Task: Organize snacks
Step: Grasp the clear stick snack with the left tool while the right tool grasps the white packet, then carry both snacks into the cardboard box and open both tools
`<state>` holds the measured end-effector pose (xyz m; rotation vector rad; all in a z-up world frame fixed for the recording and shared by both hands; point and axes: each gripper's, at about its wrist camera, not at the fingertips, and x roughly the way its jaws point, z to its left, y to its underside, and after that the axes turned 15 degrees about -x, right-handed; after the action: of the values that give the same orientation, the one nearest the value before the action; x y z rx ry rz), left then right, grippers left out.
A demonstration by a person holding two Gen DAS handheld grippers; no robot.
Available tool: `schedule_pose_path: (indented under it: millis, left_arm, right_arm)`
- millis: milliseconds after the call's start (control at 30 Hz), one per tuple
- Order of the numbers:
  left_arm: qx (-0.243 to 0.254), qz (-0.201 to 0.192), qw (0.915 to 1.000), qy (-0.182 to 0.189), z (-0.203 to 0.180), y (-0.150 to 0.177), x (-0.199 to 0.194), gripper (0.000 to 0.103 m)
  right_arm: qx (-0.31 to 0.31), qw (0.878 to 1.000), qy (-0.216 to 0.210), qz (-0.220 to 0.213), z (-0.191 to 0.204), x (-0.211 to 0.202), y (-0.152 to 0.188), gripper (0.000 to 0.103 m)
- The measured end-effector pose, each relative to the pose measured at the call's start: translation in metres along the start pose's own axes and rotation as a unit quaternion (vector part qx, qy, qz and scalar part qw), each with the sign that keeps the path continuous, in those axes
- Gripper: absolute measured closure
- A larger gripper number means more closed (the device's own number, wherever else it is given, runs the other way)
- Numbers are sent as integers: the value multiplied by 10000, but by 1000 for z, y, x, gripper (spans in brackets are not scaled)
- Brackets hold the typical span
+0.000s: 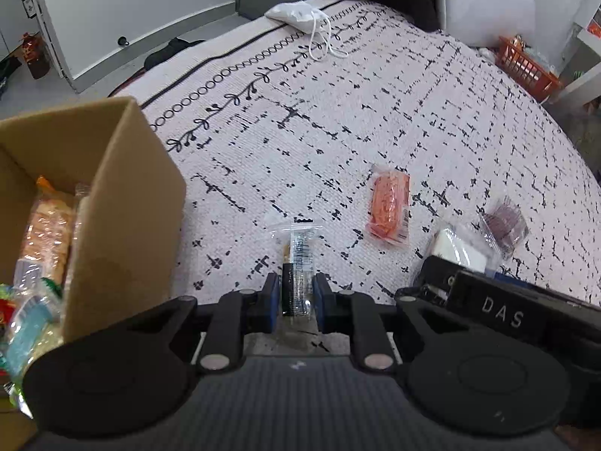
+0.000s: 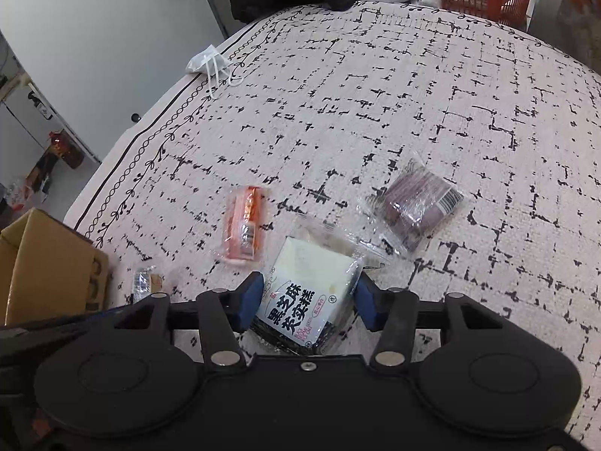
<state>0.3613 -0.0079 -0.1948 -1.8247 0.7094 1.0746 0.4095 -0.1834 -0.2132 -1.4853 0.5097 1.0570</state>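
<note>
Filling only the left view, packets in the cardboard box [image 1: 124, 195]; left gripper [image 1: 298, 293] clamps a thin clear-wrapped snack bar [image 1: 299, 259]; right gripper [image 2: 308, 298] straddles the sesame cake packet [image 2: 304, 297], jaws apart.

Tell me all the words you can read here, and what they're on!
"DAS": on the right hand-held gripper.
"黑芝麻": on the white snack packet; its other characters and small print are too small to read.
Barcodes on the brown packet and slim packet: unreadable.

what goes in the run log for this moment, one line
left gripper shut on slim clear packet | right gripper around white sesame snack pack | cardboard box left | orange packet, purple packet loose
</note>
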Motion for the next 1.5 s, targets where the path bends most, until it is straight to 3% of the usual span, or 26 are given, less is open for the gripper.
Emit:
schedule_pose_path:
  millis: [633,1100,1500]
  left_arm:
    - [-236,-619,9976,181,15,-5,-77,85]
    - [-518,-1083,9922,338,70,-24,-136,85]
    - [-642,-1083,9908,500,116,-42,-147,85]
  right_arm:
    - [-332,9944,-521,-863,34,-70,-19,53]
    - [-888,9873,-553,-1197,91,-104,-29,54]
    - [-1222,9816,-495,-1380,137,-116,-41,54]
